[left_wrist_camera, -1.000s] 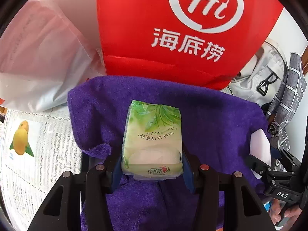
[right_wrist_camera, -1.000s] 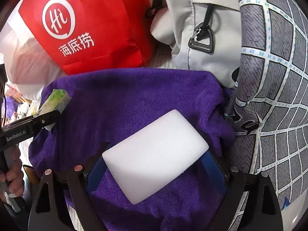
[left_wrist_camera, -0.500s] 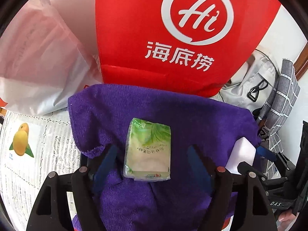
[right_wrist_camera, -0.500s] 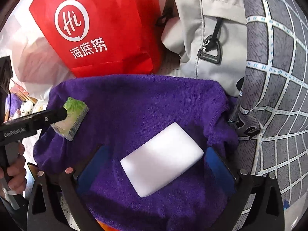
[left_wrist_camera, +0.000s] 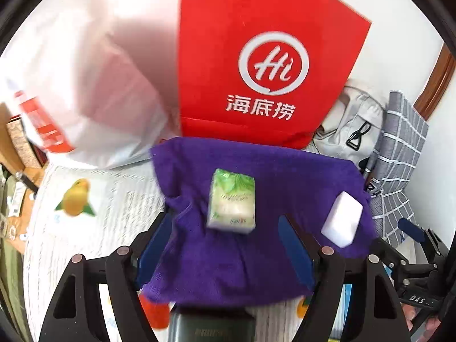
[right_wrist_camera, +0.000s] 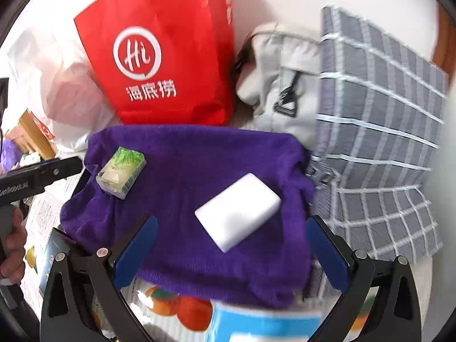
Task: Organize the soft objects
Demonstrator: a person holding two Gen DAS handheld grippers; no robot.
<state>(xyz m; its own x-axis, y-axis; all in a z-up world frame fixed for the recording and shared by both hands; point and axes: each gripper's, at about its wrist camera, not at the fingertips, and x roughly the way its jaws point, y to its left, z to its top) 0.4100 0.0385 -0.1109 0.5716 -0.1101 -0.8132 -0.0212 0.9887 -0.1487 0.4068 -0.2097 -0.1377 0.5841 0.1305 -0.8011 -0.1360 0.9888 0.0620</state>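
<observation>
Purple towel (left_wrist_camera: 256, 242) spread flat on a table with a fruit-print cover (left_wrist_camera: 74, 228). Green tissue pack (left_wrist_camera: 231, 201) lies on the towel toward its left edge, label end facing the camera in the left wrist view. White sponge block (right_wrist_camera: 238, 211) lies on the towel toward its right edge, turned diagonal, well apart from the pack.

Left gripper (left_wrist_camera: 228, 245): jaws wide apart, nothing between the pads, tissue pack just ahead of the fingertips and not touched. Right gripper (right_wrist_camera: 230, 245): jaws spread about as wide as they go, empty, sponge block ahead of the blue pads and clear of both.

Red paper bag (left_wrist_camera: 256, 65) stands at the towel's far edge, white plastic bag (left_wrist_camera: 85, 85) to its left. Grey bag with a clip (right_wrist_camera: 282, 85) and grey checked cloth (right_wrist_camera: 376, 131) sit past the towel's right edge. Dark object at the towel's near edge, too blurred to identify, maybe a box.
</observation>
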